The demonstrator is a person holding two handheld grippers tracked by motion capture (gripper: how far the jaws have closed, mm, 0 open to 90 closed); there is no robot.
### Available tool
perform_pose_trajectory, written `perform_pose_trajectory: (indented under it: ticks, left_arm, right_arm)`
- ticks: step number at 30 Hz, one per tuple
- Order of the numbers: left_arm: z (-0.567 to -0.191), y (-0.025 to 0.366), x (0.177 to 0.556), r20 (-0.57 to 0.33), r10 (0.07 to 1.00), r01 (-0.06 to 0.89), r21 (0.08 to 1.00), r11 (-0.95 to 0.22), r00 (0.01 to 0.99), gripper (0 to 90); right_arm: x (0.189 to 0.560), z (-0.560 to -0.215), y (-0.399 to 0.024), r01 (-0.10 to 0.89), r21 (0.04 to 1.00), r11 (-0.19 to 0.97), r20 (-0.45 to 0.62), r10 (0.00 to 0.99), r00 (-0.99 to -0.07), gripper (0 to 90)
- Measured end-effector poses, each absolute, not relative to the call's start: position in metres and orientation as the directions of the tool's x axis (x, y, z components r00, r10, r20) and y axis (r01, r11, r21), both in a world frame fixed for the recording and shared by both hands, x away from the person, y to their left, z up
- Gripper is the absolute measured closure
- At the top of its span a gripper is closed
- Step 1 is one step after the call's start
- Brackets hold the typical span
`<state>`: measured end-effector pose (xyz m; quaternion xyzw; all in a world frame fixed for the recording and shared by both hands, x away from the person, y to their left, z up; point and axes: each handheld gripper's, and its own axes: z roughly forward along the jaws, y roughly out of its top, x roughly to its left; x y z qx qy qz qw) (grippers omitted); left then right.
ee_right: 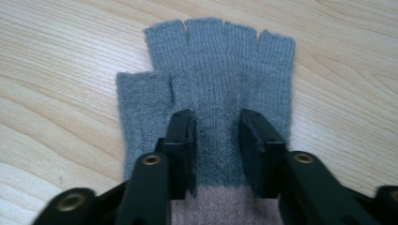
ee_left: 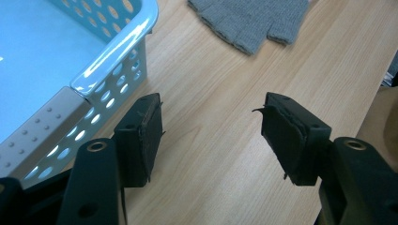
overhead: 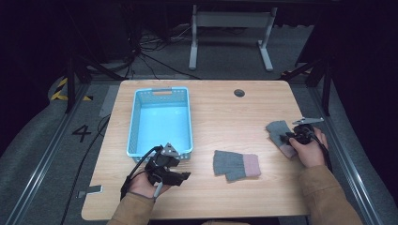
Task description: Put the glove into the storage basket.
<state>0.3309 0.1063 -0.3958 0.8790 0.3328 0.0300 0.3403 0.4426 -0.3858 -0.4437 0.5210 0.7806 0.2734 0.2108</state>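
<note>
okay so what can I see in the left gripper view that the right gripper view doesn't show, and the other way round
Left gripper view alone: the blue basket beside the left claw, whose jaws stand apart over bare wood, and a grey glove farther off.

Right gripper view alone: the right claw with its jaws pressed down on either side of a ridge of another grey glove, just above its pink cuff.

Both: the wooden table.

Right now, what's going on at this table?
A person holds a gripper in each hand. The right gripper is down on a grey glove near the table's right edge, jaws astride its palm. The left gripper is open beside a blue basket. A second glove lies mid-table.
</note>
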Motion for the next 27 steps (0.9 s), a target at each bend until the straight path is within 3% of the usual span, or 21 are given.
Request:
perform_pose_trajectory:
  ticks: [3,7,27]
  left_arm:
    - [-0.396,0.107,0.331,-0.177,0.604,0.566,0.617,-0.547,0.777,39.2]
    - [-0.396,0.105,0.331,-0.176,0.605,0.566,0.616,-0.548,0.777,39.2]
    - [-0.392,0.099,0.336,-0.181,0.589,0.556,0.62,-0.553,0.788,40.9]
  right_arm:
    - [0.442,-0.443,-0.385,0.704,0.644,0.3,-0.034,0.93,-0.365,76.9]
    - [0.442,-0.442,-0.386,0.706,0.644,0.294,-0.029,0.932,-0.362,79.2]
    - [0.418,-0.403,-0.379,0.632,0.716,0.296,-0.001,0.906,-0.423,79.9]
